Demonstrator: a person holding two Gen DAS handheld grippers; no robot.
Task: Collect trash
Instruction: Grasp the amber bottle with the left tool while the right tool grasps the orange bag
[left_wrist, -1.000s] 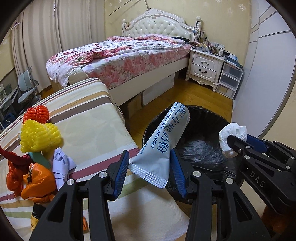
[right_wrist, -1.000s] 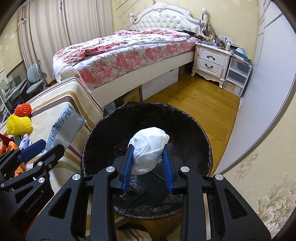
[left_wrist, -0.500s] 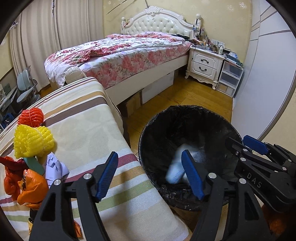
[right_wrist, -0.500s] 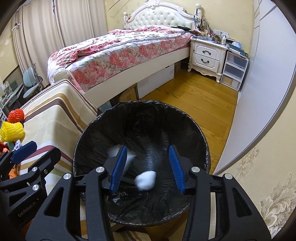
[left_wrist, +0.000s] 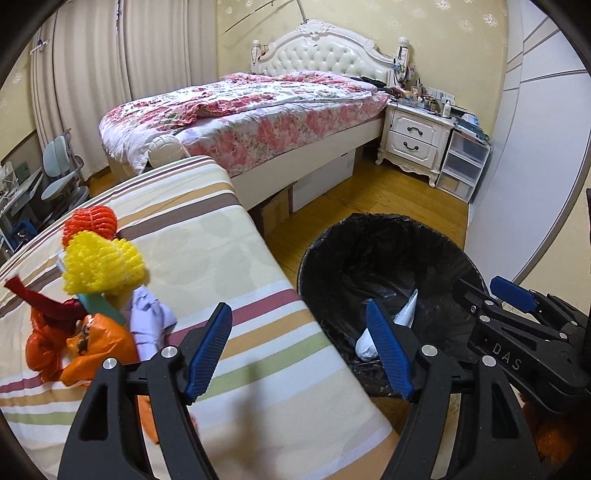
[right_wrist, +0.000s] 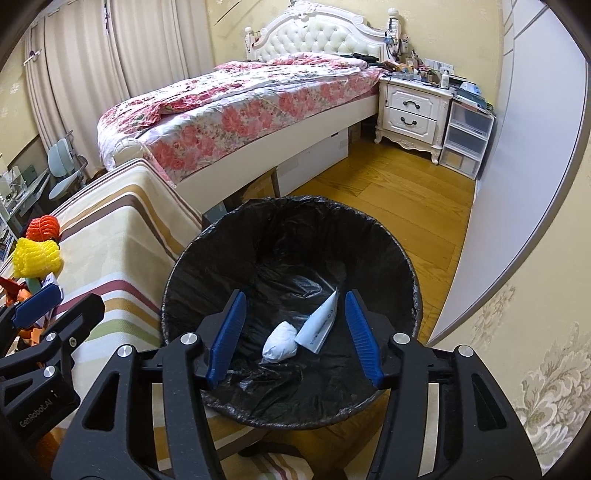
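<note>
Left wrist view: the left gripper (left_wrist: 299, 349) is wide open and holds nothing. Yellow foam net (left_wrist: 101, 264), orange bag (left_wrist: 98, 345) and more trash wait on the striped table (left_wrist: 221, 251).

Right wrist view: the right gripper (right_wrist: 295, 336) gapes empty over the trash bin (right_wrist: 291, 229) (white wad (right_wrist: 280, 340) and milk powder packet (right_wrist: 319, 323) already inside).

The trash bin (right_wrist: 291, 258) has a black liner; the tablecloth (left_wrist: 236, 266) has cream, brown, red and green stripes; the bedspread (right_wrist: 236, 110) is pink floral.

Floral bed (left_wrist: 258, 110) (wooden floor (left_wrist: 388, 192))
</note>
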